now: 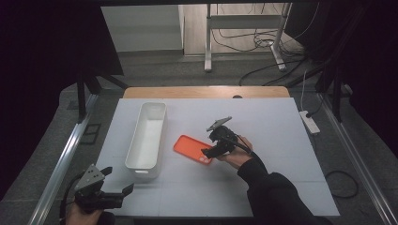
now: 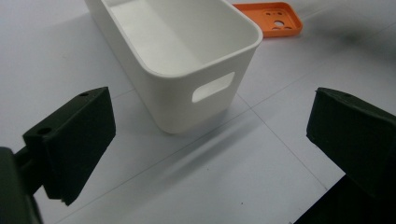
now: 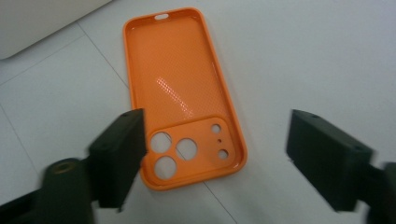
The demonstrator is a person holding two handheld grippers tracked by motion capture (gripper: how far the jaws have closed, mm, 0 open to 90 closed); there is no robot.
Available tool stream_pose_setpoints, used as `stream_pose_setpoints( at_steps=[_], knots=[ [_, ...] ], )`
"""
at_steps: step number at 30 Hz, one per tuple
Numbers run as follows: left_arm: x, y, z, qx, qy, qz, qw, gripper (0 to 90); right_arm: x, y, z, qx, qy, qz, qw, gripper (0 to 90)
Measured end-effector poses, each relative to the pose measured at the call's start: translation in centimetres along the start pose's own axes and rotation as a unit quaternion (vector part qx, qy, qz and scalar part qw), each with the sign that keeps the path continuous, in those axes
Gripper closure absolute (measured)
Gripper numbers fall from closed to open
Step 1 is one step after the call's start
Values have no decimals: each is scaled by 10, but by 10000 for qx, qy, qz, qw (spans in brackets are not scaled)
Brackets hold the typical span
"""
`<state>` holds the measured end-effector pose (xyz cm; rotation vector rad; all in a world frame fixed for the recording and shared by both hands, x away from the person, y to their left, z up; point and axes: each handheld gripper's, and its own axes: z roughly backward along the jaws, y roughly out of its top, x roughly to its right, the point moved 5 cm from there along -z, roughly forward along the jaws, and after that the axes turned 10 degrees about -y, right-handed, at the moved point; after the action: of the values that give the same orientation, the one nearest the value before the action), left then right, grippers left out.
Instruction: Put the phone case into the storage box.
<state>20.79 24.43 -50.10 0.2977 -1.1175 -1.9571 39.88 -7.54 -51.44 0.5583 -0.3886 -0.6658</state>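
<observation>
Broadly, the white table (image 1: 281, 140) carries everything: a long white bin (image 1: 146, 136) on its left half, with a handle cut-out in its near end, and just to the bin's right an orange phone case (image 1: 191, 149) lying flat, hollow side up, camera holes toward the person.

Nearer the person's right, the right hand-held gripper (image 3: 215, 158) hangs low over the case's camera end, jaws spread wide and holding nothing; one jaw stands off the case's left edge, the other well clear of its right. The left hand-held gripper (image 2: 210, 140) waits at the table's near left corner, also wide open and empty, looking toward the bin's near end.

Smallest, and the likely trouble, is the case's thin rim. Judging from this stance, a squeeze across the width could bow the soft shell so it pops free, or the jaw tips could strike the table first and skid the case toward the bin. Uneven jaw spacing might also push it sideways before both jaws bite.
</observation>
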Motion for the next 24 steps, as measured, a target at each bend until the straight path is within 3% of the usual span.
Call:
stream_pose_setpoints(
  at_steps=[1,5,14,24],
  knots=[
    [0,0,0,1,-2,1,10000,21,0,0,0,0,0,0,10000,296],
    [0,0,0,0,-6,-3,10000,23,-2,1,-2,-75,130,20,9999,525],
    [0,0,0,2,-15,-9,10000,26,0,1,-2,-6,363,-61,9993,891],
    [0,0,0,5,-16,-3,10000,28,-4,-6,-8,-161,296,127,9994,895]
  ],
)
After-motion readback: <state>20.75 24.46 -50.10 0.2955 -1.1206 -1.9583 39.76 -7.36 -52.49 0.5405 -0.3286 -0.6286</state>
